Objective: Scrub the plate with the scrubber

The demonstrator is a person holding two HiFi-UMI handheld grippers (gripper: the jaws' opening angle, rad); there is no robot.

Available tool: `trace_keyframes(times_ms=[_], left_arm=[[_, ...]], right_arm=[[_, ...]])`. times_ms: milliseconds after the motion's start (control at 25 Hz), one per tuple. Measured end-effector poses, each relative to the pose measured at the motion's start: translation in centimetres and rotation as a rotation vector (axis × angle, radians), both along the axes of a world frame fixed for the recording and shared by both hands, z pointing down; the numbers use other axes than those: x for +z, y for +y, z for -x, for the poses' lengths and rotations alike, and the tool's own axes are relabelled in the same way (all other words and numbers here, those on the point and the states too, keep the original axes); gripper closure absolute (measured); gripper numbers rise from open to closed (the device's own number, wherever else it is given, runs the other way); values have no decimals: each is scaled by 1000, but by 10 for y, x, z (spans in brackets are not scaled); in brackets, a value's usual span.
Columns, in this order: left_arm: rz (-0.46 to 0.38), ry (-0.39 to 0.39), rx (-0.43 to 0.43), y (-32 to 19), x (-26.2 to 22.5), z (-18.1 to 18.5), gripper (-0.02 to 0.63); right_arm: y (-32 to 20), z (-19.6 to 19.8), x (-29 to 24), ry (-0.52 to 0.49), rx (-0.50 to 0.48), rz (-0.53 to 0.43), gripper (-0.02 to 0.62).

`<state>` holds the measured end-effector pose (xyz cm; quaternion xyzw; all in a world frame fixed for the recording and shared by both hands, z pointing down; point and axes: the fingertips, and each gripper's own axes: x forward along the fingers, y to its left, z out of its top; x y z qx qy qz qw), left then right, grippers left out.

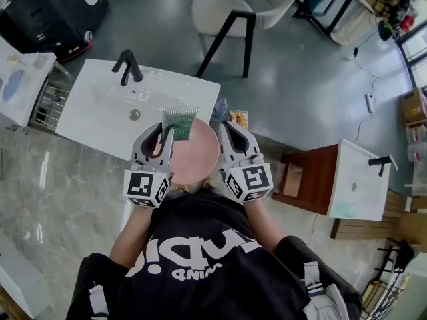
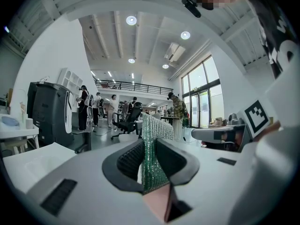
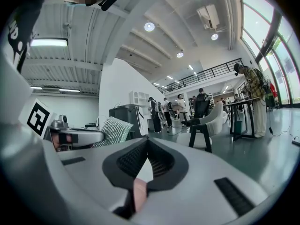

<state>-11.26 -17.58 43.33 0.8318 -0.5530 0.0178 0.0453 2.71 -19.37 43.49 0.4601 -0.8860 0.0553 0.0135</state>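
Observation:
A green mesh scrubber (image 1: pixel 180 121) stands upright in my left gripper (image 1: pixel 165 130), which is shut on it. A round pink plate (image 1: pixel 199 153) hangs level between the two grippers, just in front of the person's chest. My right gripper (image 1: pixel 224 128) is shut on the plate's right rim. In the left gripper view the scrubber (image 2: pixel 154 153) sits between the dark pads, with the pink plate (image 2: pixel 157 205) below it. The right gripper view shows the plate's edge (image 3: pixel 139 191) pinched in the jaws, and the scrubber (image 3: pixel 112 131) off to the left.
A white sink (image 1: pixel 100 105) with a black faucet (image 1: pixel 127 66) lies just beyond the grippers. A small bottle (image 1: pixel 220 107) stands at its right end. A white chair (image 1: pixel 233 12) is farther off. A wooden stand with a second sink (image 1: pixel 353 179) is to the right.

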Motion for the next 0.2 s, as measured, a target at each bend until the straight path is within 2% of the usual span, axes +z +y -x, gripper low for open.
trace_keyframes(times_ms=[200], left_arm=[[1, -7, 3, -1, 0, -1, 503]], right_arm=[[-1, -2, 2, 2, 0, -1, 577]])
